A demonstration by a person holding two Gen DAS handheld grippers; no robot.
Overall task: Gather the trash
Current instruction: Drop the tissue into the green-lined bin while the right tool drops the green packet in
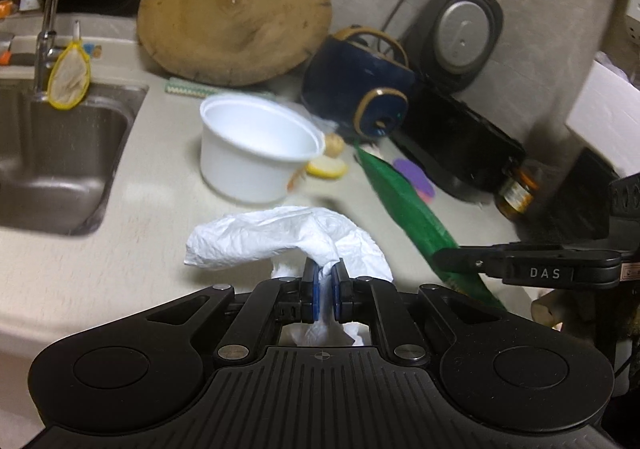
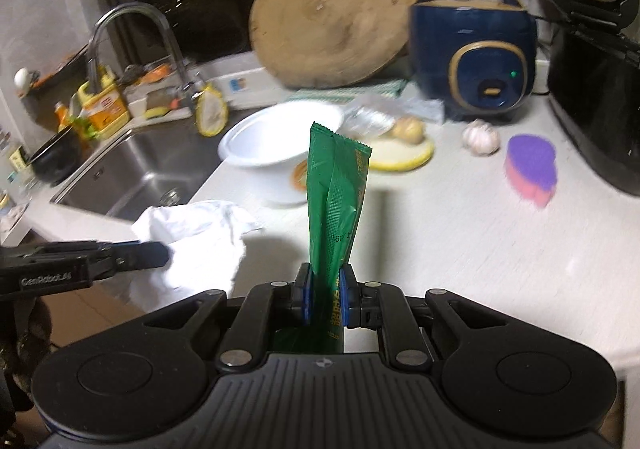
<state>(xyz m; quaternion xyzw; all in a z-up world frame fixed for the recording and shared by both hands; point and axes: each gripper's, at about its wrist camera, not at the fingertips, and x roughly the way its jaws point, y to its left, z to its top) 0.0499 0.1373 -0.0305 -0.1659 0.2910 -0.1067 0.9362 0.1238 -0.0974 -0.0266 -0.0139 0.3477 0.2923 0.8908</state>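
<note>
My left gripper point(image 1: 325, 277) is shut on a crumpled white paper towel point(image 1: 280, 237) and holds it above the counter near the front edge; the towel also shows in the right wrist view point(image 2: 200, 233). My right gripper point(image 2: 325, 281) is shut on a green snack wrapper point(image 2: 336, 201) that stands up between its pads; the wrapper also shows in the left wrist view point(image 1: 404, 201). A white plastic bowl point(image 1: 256, 149) sits on the counter behind both, also seen in the right wrist view point(image 2: 276, 153).
A steel sink point(image 1: 52, 153) lies to the left with a faucet point(image 2: 132, 37). A round wooden board point(image 1: 236, 9), a blue cooker point(image 2: 476, 49), a black rice cooker point(image 2: 596, 81), garlic point(image 2: 480, 137), a purple-pink sponge point(image 2: 532, 169) and a yellow lid point(image 2: 404, 155) crowd the back.
</note>
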